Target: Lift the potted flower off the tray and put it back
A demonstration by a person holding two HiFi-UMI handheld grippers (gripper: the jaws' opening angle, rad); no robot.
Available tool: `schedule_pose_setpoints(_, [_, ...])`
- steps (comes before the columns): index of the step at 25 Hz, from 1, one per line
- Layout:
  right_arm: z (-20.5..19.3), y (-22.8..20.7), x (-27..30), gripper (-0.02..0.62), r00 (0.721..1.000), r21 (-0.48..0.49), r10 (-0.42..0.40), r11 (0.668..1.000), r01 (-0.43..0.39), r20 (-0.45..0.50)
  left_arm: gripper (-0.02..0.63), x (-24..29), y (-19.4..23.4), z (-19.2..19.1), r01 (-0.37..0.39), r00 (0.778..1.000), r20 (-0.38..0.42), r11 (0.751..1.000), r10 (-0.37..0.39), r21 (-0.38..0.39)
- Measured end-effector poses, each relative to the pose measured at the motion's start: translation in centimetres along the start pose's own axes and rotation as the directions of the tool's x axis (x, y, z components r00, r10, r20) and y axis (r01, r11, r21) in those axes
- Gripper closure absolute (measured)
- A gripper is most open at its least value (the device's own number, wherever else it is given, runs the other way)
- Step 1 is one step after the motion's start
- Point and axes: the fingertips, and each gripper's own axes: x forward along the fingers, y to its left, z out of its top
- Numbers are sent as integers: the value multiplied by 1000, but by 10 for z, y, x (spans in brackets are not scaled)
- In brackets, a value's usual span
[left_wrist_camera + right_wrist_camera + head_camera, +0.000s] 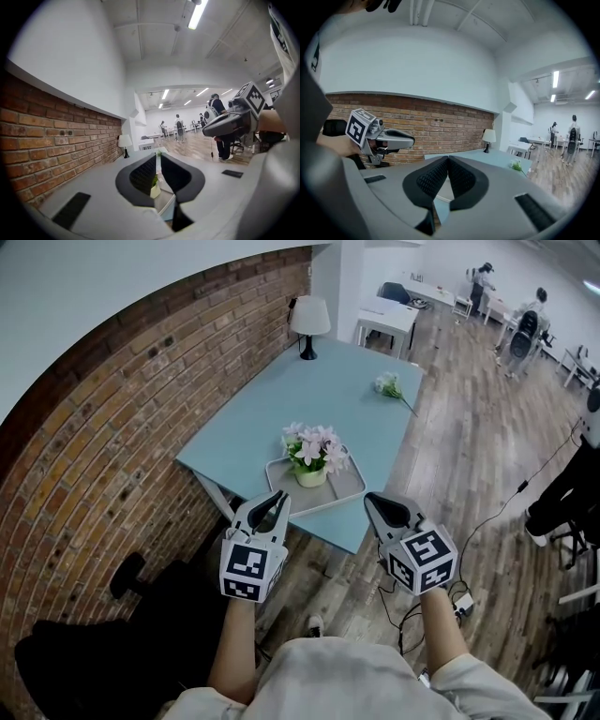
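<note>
Status: the potted flower (312, 457) stands upright on the tray (349, 491), which lies at the near edge of the table (347, 381). Both grippers sit short of that edge, clear of the tray.

- Left gripper (279, 494): jaws ajar by a narrow slit, nothing held. The pot shows through the gap, well beyond it.
- Right gripper (370, 496): jaws closed tip to tip, empty.

Hazards, as I judge them: neither opening admits the pot, so advancing like this would shove it. It could topple, or the tray could slide along the edge. The blooms overhang the pot, so closing high would crush petals and give no firm hold.
</note>
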Motion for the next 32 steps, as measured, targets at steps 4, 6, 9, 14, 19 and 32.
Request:
schedule_pose_setpoints(4, [-3,-2,18,571,1000,20,-9,1000,9,-13,531,11,10,-9,31,999,-14,999,-31,-5])
schedule_pose_setpoints(6, [-6,-2,26,571,1000,26,-9,1000,9,-20,526,17,15,-14,38,999,-17,999,-38,-9])
schedule_pose_setpoints(9, [-11,-1,35,519,999,29,6,1000,-5,-39,514,24,18,-22,51,998,-30,999,-51,-21])
schedule_pose_setpoints(14, [-18,-6,48,482,998,16,0,1000,0,-57,477,36,16,-39,106,992,-67,994,-108,-34])
schedule_pose_setpoints(19, [-35,-7,60,455,995,51,28,998,-23,-91,425,47,10,-59,152,982,-109,987,-157,-48])
schedule_pose_setpoints(32, [-80,-26,109,425,978,82,98,993,-84,-182,388,88,18,-103,171,964,-184,978,-191,-121])
